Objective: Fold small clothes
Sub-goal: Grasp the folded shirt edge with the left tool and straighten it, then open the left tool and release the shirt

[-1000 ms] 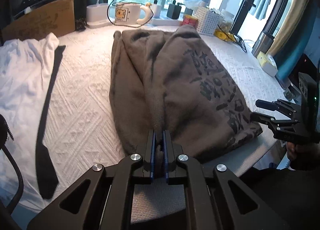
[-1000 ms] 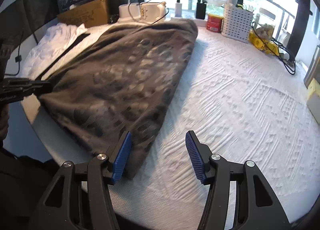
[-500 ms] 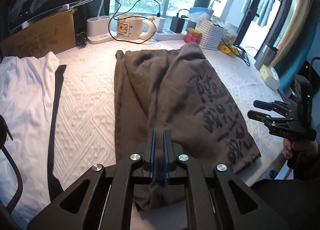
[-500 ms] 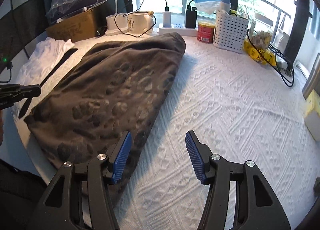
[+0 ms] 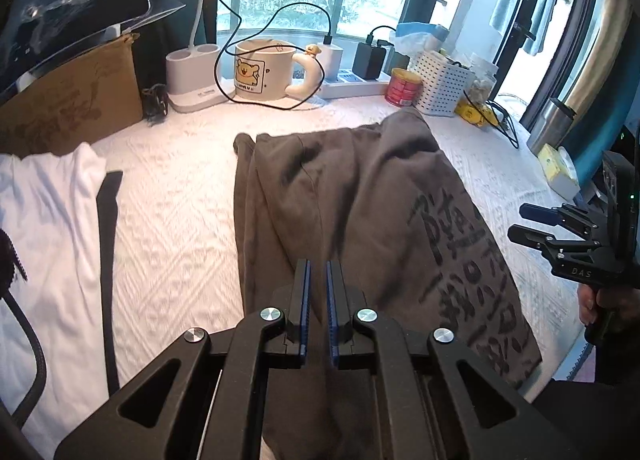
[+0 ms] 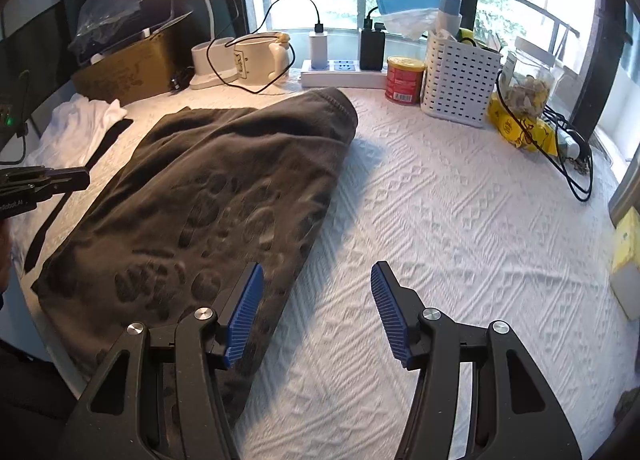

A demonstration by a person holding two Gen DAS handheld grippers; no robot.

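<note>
Left gripper (image 5: 317, 302) hangs above the grey garment (image 5: 360, 220), jaws a narrow slit apart, gripping nothing. Right gripper (image 6: 316, 310) spreads wide; the garment's edge lies under its left jaw on the white cover (image 6: 460, 220).

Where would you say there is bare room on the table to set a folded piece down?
Two bare patches: between the grey garment and the white basket, running toward the right tongs; a narrower strip between garment and white shirt. The window edge, around the mug, is crowded.
</note>
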